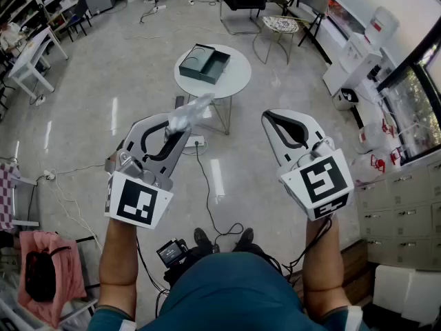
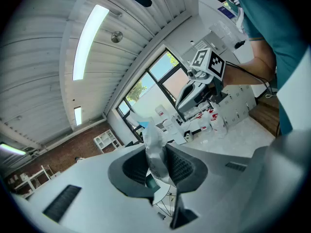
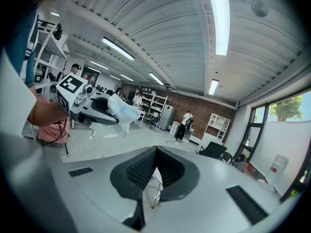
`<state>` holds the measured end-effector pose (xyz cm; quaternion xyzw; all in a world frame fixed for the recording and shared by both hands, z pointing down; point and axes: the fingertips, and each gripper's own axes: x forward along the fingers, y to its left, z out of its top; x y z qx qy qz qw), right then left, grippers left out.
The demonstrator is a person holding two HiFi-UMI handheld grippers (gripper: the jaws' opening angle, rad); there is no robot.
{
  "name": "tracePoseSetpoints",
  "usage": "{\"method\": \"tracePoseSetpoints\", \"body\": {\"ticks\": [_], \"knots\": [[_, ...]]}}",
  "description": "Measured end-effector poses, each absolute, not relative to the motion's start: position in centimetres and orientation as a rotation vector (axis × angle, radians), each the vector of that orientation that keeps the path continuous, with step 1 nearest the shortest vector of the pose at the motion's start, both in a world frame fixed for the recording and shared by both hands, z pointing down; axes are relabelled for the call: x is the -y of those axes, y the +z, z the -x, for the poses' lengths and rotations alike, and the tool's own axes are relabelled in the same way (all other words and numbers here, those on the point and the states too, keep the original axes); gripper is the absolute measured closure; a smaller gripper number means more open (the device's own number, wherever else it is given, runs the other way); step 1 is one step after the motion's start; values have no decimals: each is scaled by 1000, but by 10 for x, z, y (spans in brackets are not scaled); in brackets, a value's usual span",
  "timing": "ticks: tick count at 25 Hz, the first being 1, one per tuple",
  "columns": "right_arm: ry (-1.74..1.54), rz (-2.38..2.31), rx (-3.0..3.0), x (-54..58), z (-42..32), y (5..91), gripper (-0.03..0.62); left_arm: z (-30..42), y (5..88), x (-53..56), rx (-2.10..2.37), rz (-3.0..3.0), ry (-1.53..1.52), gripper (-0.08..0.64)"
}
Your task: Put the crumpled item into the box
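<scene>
A crumpled clear plastic item [image 1: 188, 114] is pinched in my left gripper [image 1: 180, 124], well above the floor and short of the table. In the left gripper view the plastic [image 2: 156, 157] stands squeezed between both pads. The dark green box [image 1: 204, 63] lies open on the round white table [image 1: 238, 78] ahead. My right gripper [image 1: 270, 118] hangs level beside the left one, its jaws touching with nothing between them [image 3: 154, 170]. From the right gripper view the left gripper [image 3: 109, 111] and its plastic [image 3: 122, 112] show at left.
Cables [image 1: 207, 185] trail over the grey floor below the grippers. A wire chair [image 1: 275, 33] stands behind the table. White cabinets [image 1: 406, 198] line the right side. A pink stool [image 1: 48, 267] is at lower left.
</scene>
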<state>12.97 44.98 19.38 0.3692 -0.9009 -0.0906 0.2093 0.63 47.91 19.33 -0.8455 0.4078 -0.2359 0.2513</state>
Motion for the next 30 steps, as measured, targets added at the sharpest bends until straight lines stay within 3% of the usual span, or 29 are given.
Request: {"method": "tracePoseSetpoints", "body": {"ticks": [30], "knots": [[-255, -1054, 2516, -427, -53, 197, 554, 74, 202, -463, -1127, 2308, -622, 468]]}}
